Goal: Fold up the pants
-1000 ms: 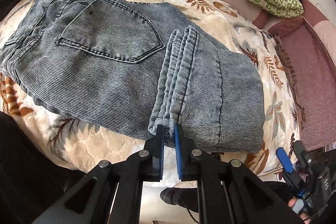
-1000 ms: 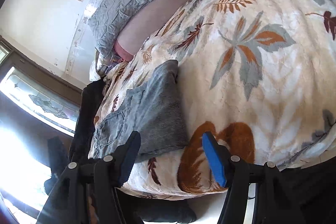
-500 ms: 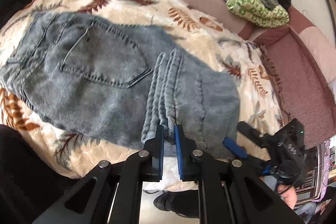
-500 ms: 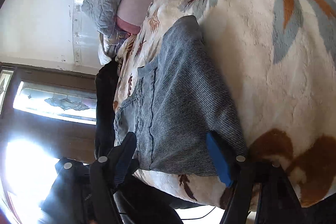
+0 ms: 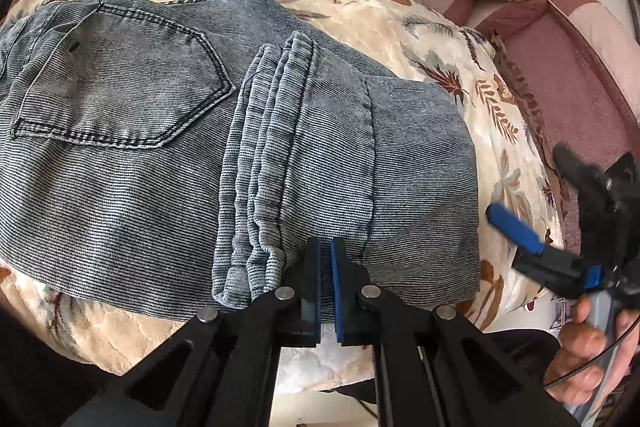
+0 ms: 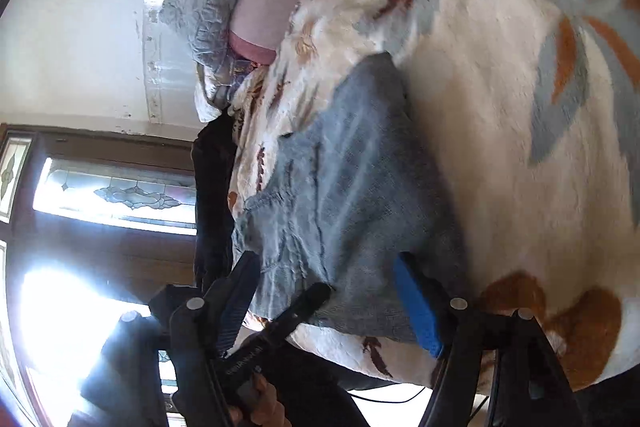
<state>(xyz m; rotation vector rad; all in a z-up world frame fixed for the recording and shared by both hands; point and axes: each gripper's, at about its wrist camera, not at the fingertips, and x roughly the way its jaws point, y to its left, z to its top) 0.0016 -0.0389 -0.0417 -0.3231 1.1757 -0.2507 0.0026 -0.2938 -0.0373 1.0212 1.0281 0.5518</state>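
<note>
The faded blue denim pants [image 5: 240,163], long axis left-right, are pinched at the near hem by the left tongs [image 5: 325,279], while the spread right tongs [image 6: 328,303] straddle their near right edge.

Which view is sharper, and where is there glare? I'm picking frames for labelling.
Left wrist view: sharp, evenly lit, the jeans show their weave, with fisheye bending at the edges. Right wrist view: motion-blurred jeans and blanket, and the window is blown out white at lower left.
</note>
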